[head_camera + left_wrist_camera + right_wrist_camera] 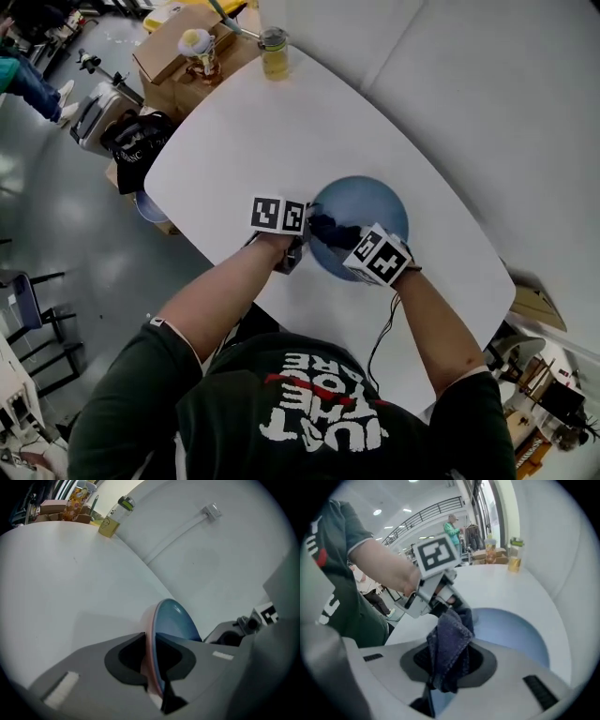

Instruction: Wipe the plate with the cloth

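Observation:
A round blue plate (370, 211) lies on the white table (281, 131) in the head view. My left gripper (298, 246) is shut on the plate's near left rim. In the left gripper view the plate (173, 620) runs edge-on between the jaws. My right gripper (349, 242) is shut on a dark blue cloth (333, 231), which hangs over the plate's left part. In the right gripper view the cloth (449, 648) is bunched between the jaws, the plate (511, 630) lies beyond it, and the left gripper (433, 599) sits just behind the cloth.
At the table's far end stand a jar of yellow liquid (275, 53) and a patterned cup (200, 52) by cardboard boxes (178, 47). A black bag (139, 145) lies on the floor to the left. A person in a green top (452, 527) stands far off.

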